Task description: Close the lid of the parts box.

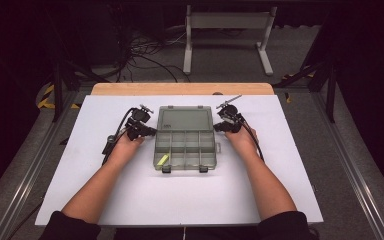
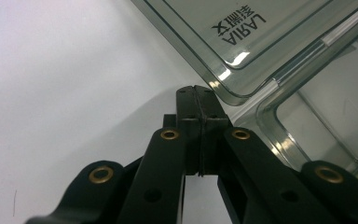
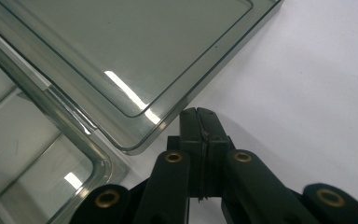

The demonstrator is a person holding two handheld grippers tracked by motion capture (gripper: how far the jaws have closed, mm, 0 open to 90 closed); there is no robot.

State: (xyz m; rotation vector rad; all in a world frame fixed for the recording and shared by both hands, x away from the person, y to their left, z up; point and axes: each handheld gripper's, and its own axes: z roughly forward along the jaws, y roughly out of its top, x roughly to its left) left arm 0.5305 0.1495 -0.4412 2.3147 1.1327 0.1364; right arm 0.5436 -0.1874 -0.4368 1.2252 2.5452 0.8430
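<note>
Both grippers have their jaws pressed together on nothing. The left gripper (image 2: 196,88) sits just at the lid (image 2: 242,32) corner; the right gripper (image 3: 198,112) sits at the opposite lid corner. One open box (image 1: 185,145) lies mid-table (image 1: 280,190), its lid toward 12 o'clock. One yellow piece (image 1: 162,160) lies at the box's 7 o'clock, too small to identify. Compartment count is unclear.

floor: grey carpet (image 1: 230,60) | white frame (image 1: 227,35) | black cables (image 1: 140,55) | surroundings dark

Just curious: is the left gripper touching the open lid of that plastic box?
Cannot tell. In the left gripper view the shut left gripper sits right at the lid corner, but no clear contact or gap shows.
</note>
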